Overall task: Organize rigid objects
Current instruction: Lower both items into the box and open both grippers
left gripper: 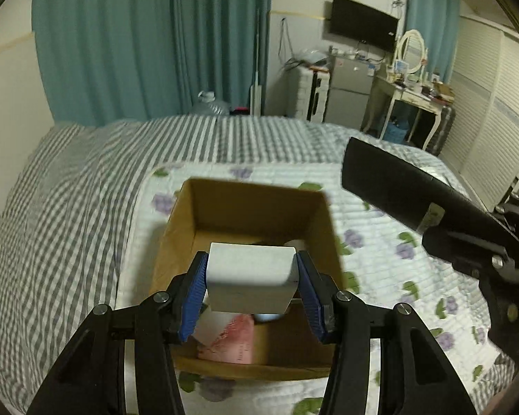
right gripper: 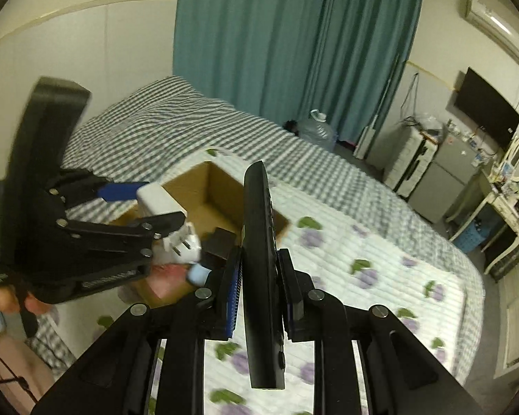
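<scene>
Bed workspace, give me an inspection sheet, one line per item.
Surface: bed, striped sheet, floral quilt.
Job's things: open box on quilt holding pink packet and dark items; white charger; black remote.
Clutter: water jug on floor.
Grippers: left gripper shut on charger above box; right gripper shut on remote.
Cables: wires beside TV.
Surroundings: teal curtains, fridge, dresser with mirror.
</scene>
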`<state>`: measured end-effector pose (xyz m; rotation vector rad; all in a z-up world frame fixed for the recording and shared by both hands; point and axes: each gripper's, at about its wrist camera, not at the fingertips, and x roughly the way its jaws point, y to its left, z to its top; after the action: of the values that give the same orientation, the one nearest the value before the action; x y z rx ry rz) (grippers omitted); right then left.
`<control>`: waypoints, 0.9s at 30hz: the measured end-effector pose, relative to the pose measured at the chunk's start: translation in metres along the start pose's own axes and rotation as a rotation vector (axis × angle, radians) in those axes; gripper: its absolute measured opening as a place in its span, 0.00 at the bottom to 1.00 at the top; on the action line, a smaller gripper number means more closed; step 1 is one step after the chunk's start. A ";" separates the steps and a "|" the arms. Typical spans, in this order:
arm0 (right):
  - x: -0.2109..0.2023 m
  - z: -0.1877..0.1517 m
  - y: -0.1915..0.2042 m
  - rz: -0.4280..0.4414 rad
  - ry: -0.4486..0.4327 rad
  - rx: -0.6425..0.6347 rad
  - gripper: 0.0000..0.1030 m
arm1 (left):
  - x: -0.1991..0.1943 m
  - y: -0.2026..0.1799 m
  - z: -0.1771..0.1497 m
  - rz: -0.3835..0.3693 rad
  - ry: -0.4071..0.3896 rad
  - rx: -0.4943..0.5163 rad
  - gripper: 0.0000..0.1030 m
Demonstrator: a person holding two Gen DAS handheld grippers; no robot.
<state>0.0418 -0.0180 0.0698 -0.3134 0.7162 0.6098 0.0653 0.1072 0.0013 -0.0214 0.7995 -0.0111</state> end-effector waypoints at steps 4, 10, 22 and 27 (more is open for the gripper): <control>0.036 0.003 0.019 0.024 0.030 0.024 0.18 | 0.024 0.012 -0.007 -0.009 0.037 0.000 0.49; 0.081 0.007 0.017 0.024 0.075 0.101 0.18 | 0.045 0.017 -0.010 -0.009 0.051 0.042 0.50; 0.105 0.014 -0.001 0.014 0.078 0.238 0.20 | 0.041 0.030 -0.001 -0.055 0.039 0.010 0.57; 0.071 0.019 -0.005 -0.034 0.032 0.221 0.35 | 0.019 0.025 0.006 -0.050 -0.005 0.009 0.61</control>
<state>0.0966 0.0162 0.0344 -0.1306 0.8000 0.4893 0.0828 0.1323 -0.0089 -0.0323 0.7939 -0.0618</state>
